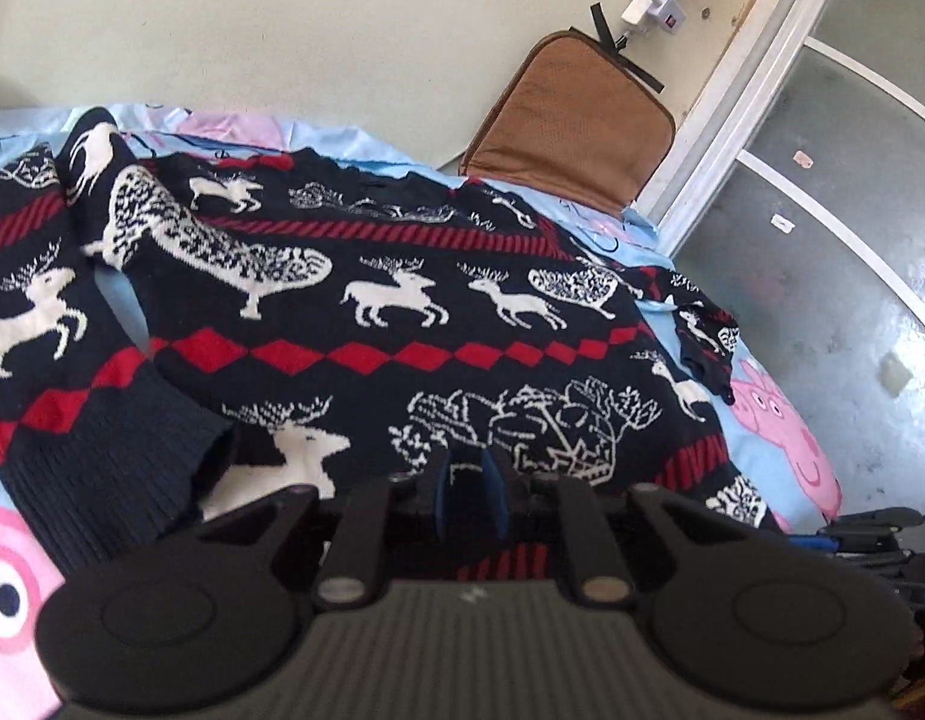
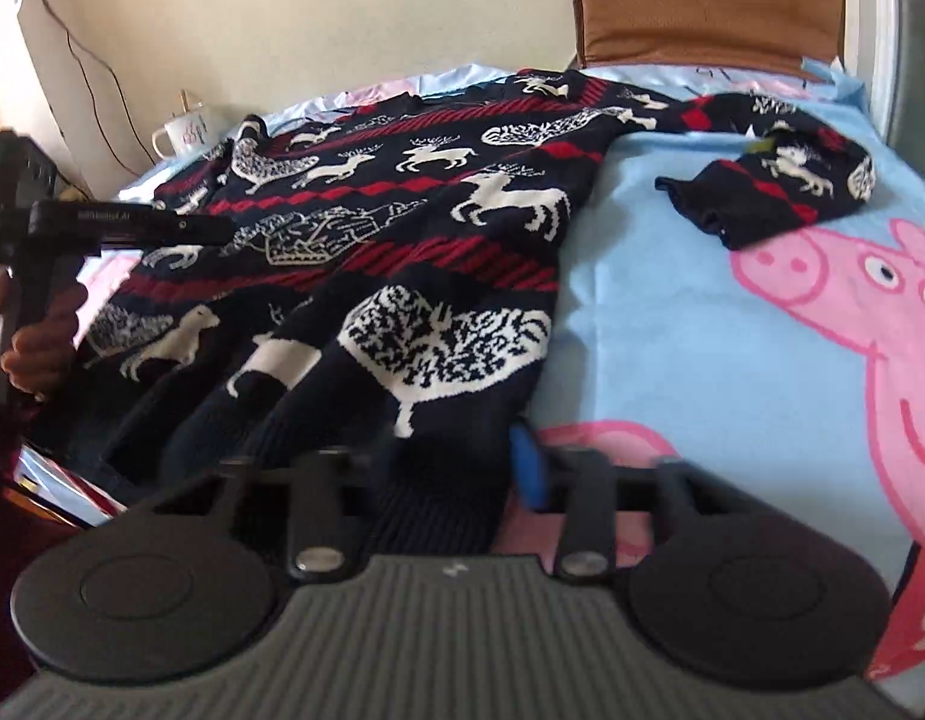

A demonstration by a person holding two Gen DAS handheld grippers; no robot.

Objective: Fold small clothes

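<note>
A navy sweater (image 1: 402,312) with white reindeer and red diamond bands lies spread on a light blue cartoon-pig blanket (image 2: 732,324). The left claw (image 1: 469,483) sits low over the sweater's hem, its blue pads close together with a narrow gap; whether they pinch fabric cannot be told. The right claw (image 2: 456,468) is clenched on the sweater's dark ribbed hem, one blue pad (image 2: 529,468) showing beside the bunched knit. One sleeve (image 2: 780,180) lies off to the sweater's side. A brown cushion (image 1: 570,126) leans beyond the sweater's far edge.

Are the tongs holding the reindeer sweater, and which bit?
Both tongs, left and right, grip the sweater at its bottom hem.
</note>
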